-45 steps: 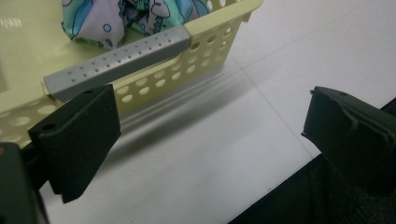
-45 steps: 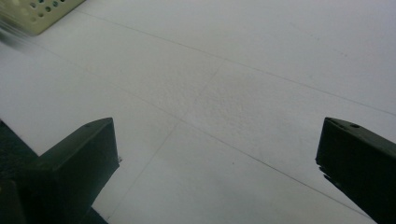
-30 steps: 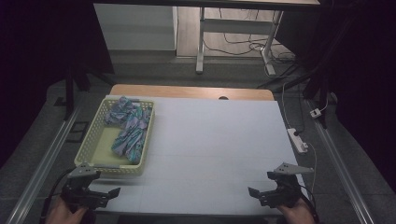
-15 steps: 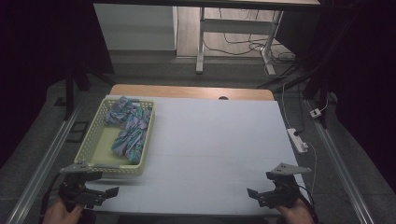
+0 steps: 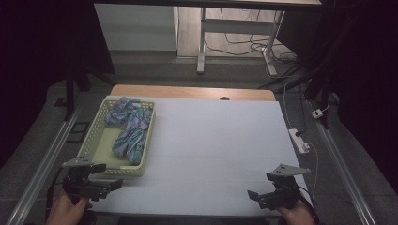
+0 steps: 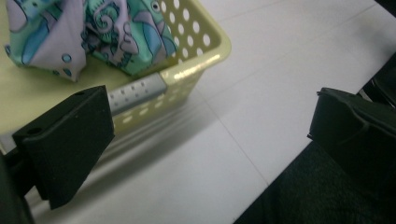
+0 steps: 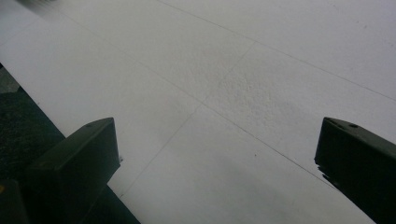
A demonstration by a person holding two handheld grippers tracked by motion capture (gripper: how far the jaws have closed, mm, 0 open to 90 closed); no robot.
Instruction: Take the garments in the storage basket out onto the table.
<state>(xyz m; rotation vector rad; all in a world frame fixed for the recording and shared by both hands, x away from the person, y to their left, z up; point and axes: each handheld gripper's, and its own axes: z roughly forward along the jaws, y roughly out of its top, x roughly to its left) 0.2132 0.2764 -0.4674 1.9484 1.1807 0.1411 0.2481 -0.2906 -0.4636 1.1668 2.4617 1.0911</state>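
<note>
A pale yellow perforated basket (image 5: 96,140) stands on the left of the white table (image 5: 211,140). Inside it lie crumpled patterned cloths (image 5: 131,129) in teal, blue and purple. In the left gripper view the basket's near corner (image 6: 205,51) and the cloth (image 6: 121,32) are close ahead. My left gripper (image 5: 115,183) is open at the table's front left, just in front of the basket, with nothing between its jaws. My right gripper (image 5: 251,194) is open over the front right edge, also empty. Its own view looks along the bare table surface (image 7: 233,93).
A white power strip (image 5: 299,140) with its cable lies off the table's right edge. A wooden strip (image 5: 187,91) runs along the far side. Metal rails (image 5: 42,164) flank the table. Desk legs and cables stand on the floor behind.
My left gripper has drifted slightly left and toward the basket's front corner. The right gripper has barely moved.
</note>
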